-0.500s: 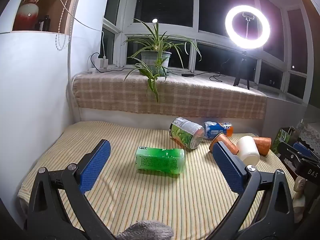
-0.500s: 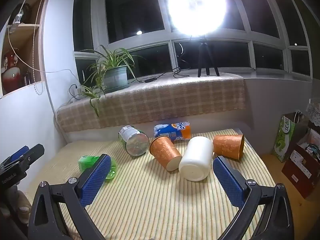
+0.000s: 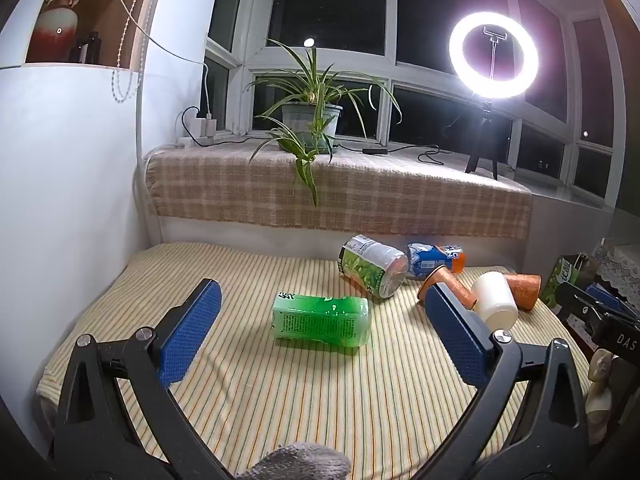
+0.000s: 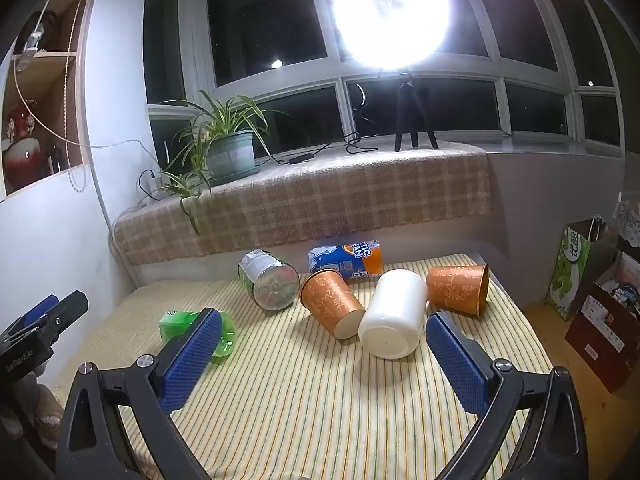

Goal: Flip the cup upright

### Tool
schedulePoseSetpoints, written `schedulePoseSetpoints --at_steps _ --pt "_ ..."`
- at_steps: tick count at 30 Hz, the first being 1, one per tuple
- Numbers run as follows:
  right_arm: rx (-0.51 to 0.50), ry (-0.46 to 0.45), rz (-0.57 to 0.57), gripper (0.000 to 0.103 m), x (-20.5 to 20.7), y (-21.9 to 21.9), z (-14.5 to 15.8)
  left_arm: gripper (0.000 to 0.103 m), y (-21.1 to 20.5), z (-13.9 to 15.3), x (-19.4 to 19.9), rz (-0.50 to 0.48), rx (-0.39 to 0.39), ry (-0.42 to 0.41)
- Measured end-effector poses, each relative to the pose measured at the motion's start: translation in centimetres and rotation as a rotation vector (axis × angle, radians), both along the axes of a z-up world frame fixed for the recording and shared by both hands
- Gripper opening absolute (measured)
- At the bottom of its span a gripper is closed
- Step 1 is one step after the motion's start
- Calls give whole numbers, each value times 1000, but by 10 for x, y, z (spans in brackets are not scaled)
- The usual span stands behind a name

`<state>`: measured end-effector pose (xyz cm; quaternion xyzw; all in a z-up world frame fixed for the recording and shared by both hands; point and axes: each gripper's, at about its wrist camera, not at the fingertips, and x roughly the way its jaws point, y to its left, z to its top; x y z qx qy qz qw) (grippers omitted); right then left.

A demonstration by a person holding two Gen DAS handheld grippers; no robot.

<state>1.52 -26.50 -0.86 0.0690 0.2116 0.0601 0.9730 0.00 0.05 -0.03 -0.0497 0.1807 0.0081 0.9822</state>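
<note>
**A:** Left wrist view first. What do we record as obscured?

**B:** Our left gripper (image 3: pixel 322 320) stands spread wide, nothing between its fingers. Its right finger (image 3: pixel 456 332) covers part of the near orange cup (image 3: pixel 448 284), and the white cup (image 3: pixel 494 300) hides much of the far orange cup (image 3: pixel 524 290). The right gripper (image 3: pixel 600 316) is cut off at the frame edge. A green bottle (image 3: pixel 320 320) lies on its side mid-mat; a green can (image 3: pixel 372 268) and a blue-orange can (image 3: pixel 434 260) lie behind.

**A:** And the right wrist view?

**B:** The right gripper (image 4: pixel 324 356) is likewise spread and empty. Its left finger (image 4: pixel 192 356) masks part of the green bottle (image 4: pixel 180 326). The ring light (image 4: pixel 392 12) is blown out; we cannot make out detail there.

**A:** Cup orientation?

**B:** All three lie on their sides on the striped mat (image 4: pixel 304 400), right of centre. The white cup (image 4: pixel 394 314) sits between the orange ones, base toward us, long axis running away and slightly right. The near orange cup (image 4: pixel 332 304) also shows its base. The far orange cup (image 4: pixel 456 288) points its mouth right.
</note>
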Motion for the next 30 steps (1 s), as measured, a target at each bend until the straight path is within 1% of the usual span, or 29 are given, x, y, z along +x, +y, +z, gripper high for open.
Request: schedulePoseSetpoints --at_steps 4,30 --pt "-2 0 3 103 1 3 -3 103 0 0 0 0 1 -1" --pt "-1 -1 7 103 -2 6 1 103 0 0 -1 0 -2 -4"
